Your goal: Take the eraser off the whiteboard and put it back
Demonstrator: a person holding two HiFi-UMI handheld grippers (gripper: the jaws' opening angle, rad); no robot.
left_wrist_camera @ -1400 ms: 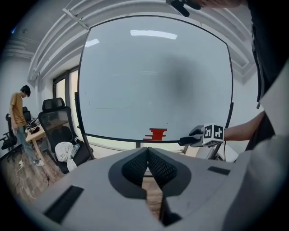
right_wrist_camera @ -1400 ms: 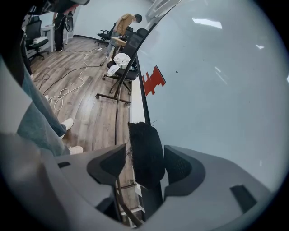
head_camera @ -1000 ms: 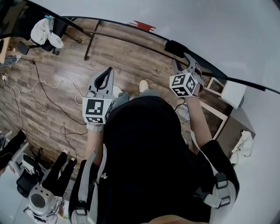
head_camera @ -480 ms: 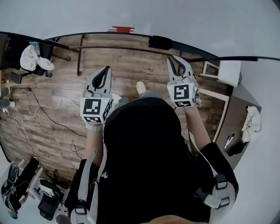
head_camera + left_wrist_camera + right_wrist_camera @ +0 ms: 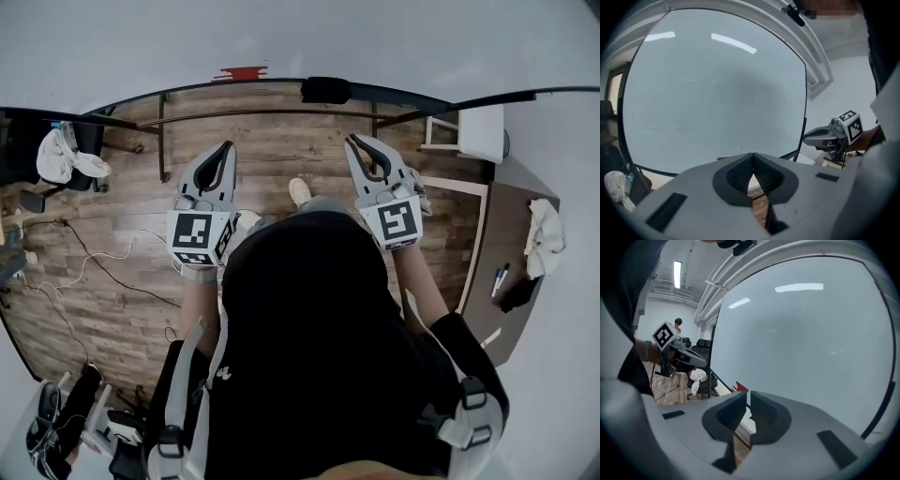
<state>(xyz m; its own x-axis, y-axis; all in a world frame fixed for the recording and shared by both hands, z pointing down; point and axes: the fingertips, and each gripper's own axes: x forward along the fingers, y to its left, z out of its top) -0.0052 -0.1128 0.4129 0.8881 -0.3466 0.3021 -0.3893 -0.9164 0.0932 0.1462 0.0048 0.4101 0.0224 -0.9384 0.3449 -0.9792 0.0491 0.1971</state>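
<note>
Where the eraser sits: the black block-shaped eraser point(image 5: 325, 90) is on the black rail point(image 5: 403, 93) along the lower edge of the big white whiteboard point(image 5: 281, 37). It is at 12 o'clock in the head view, and neither of my tools touches it.
Right hand-held gripper point(image 5: 352, 140): at 1 o'clock, apart from the eraser. Its jaws are closing, with only a thin slit between the pads and nothing in it.
Left hand-held gripper point(image 5: 228, 146): at 11 o'clock, jaws closed tip to tip and empty, pointing at the whiteboard.
Small red patch point(image 5: 241, 72): on the whiteboard's lower edge, at 9 o'clock from the eraser.
Brown wood-plank floor point(image 5: 272, 159): below both of my hand-held grippers.
Brown counter point(image 5: 511, 216): at 3 o'clock, carrying a crumpled white cloth point(image 5: 542, 239).
</note>
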